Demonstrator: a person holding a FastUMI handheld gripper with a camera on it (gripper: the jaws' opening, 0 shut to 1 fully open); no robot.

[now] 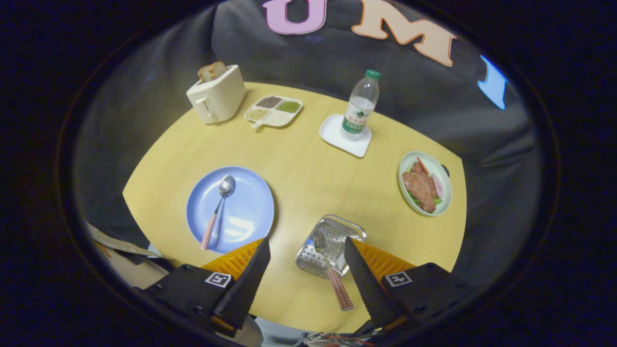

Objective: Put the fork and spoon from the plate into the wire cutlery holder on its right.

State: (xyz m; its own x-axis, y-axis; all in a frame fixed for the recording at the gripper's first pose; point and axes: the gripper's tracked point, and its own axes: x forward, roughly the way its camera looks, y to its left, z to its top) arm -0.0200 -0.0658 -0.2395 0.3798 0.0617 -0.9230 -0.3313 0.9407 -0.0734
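A blue plate (243,202) lies on the yellow table, just ahead of my left finger. On it rests a spoon (218,208) with a checked handle, bowl pointing away from me. To the plate's right stands the wire cutlery holder (324,236), close to my right finger. The fork (331,267) lies in it, tines inside and its checked handle sticking out over the near rim between my fingers. My gripper (306,248) is open above the table's near edge, holding nothing.
A toaster (217,94) with bread stands at the far left, beside a divided dish (273,111) of grains. A water bottle (360,105) stands on a white tray (337,137). A plate of meat (425,183) sits at the right.
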